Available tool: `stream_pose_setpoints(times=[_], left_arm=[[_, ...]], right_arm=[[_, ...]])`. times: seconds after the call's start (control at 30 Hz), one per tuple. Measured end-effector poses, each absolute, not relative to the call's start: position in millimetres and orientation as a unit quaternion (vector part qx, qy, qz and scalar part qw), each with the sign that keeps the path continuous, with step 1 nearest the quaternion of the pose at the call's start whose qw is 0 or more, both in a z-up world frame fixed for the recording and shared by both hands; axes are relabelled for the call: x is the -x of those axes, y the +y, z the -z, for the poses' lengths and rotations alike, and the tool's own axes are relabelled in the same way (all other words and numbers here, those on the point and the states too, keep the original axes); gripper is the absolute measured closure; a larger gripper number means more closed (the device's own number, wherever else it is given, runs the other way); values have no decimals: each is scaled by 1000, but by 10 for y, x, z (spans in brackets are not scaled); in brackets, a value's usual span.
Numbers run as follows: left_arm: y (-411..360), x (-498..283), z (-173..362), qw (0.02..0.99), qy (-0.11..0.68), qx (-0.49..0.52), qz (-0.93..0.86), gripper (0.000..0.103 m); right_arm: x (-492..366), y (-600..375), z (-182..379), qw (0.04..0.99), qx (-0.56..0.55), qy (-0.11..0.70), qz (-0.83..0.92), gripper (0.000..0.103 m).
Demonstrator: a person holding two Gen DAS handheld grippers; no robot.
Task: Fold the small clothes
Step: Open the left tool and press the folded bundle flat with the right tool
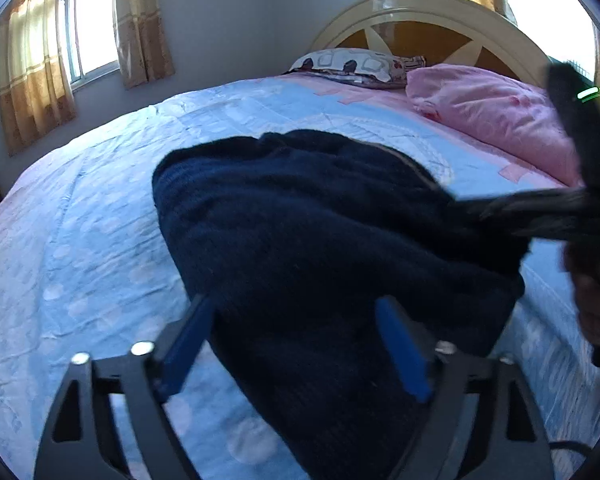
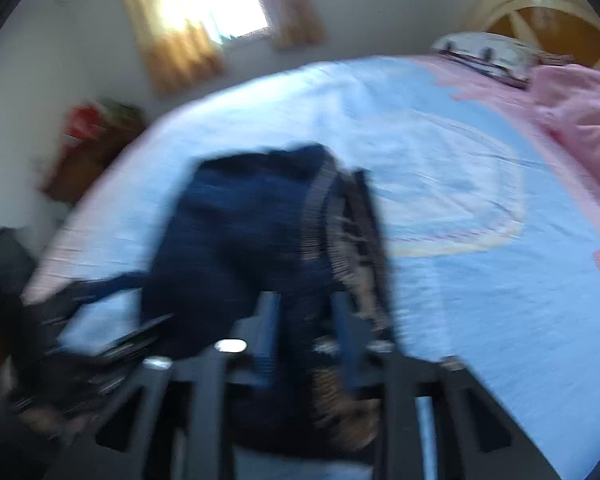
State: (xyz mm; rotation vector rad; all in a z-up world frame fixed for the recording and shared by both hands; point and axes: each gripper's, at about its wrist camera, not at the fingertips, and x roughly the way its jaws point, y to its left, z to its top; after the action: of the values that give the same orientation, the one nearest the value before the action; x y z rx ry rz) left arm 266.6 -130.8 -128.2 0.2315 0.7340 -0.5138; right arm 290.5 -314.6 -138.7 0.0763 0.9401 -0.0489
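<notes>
Navy knit garment point(image 1: 300, 232): dark blue sweater-type piece, bunched on the bed, lying across the pale blue bedspread point(image 1: 80, 240) near its front edge.
Left gripper point(image 1: 300, 344): blue fingers point(image 1: 188, 344) spread wide, one on each side of the garment's near end; pads not pressing on the cloth, nothing clamped.
Right gripper point(image 2: 306, 344): fingers nearly together, pinching a fold of the navy garment; ribbed band with a tan patterned lining point(image 2: 340, 248) shows just right of the pinch. View heavily motion-blurred.
Right gripper, as seen from left wrist: dark shape at the right edge, at the garment's right side; detail blurred.
Garment position: between the two grippers, part raised off the bedspread on the right side.
Background: pink duvet point(image 1: 492, 116) and patterned pillow point(image 1: 348, 66) at the cream headboard point(image 1: 428, 12); tan curtains point(image 1: 32, 80) on the window.
</notes>
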Motion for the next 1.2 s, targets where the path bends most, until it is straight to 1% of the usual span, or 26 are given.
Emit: stream_pose_setpoints(times=[0.07,0.13,0.27,0.43,0.47,0.5,0.57,0.67,0.73,0.8,0.9,0.97,1.03,1.2], left_arm=[[-1305,-2663,1319,893,358,-109,249,8],[-1275,-2657,1358,892,360,-107,251,8],[-1178,-2682,1469,884,381,-73,261,8],[-1173,-2656,1518,882,387,-66,259,5],[-1167,-2657,1524,882,389,-63,258,4],[-1160,-2665,1529,881,391,-58,258,4],[-1137,-2666,1538,880,393,-49,261,4],[-1122,-2660,1538,880,392,-42,264,4],[-1132,-2660,1542,880,394,-43,260,2],[-1126,-2657,1550,880,397,-43,256,1],[-1104,-2646,1555,881,399,-41,251,0],[-1088,-2653,1566,880,401,-38,251,0],[-1054,-2661,1573,879,405,-30,250,0],[-919,-2706,1586,880,410,2,239,0]], right_arm=[[-2881,-3239,1485,889,-54,454,24,92],[-2759,-3223,1476,888,-39,458,32,93],[-2577,-3137,1525,883,11,466,53,93],[-2679,-3221,1452,877,-4,479,40,92],[-2705,-3221,1423,877,-3,479,36,88],[-2730,-3226,1365,878,5,476,40,79],[-2770,-3222,1248,889,15,454,58,68],[-2818,-3111,996,911,30,405,69,68],[-2911,-2904,895,922,25,387,13,68],[-3030,-2676,950,915,31,400,-47,68],[-3230,-2362,1243,894,73,437,-75,68],[-3336,-2353,1442,881,82,462,-60,68],[-3396,-2492,1556,880,60,469,-50,68],[-3301,-2568,1408,885,43,458,-70,68]])
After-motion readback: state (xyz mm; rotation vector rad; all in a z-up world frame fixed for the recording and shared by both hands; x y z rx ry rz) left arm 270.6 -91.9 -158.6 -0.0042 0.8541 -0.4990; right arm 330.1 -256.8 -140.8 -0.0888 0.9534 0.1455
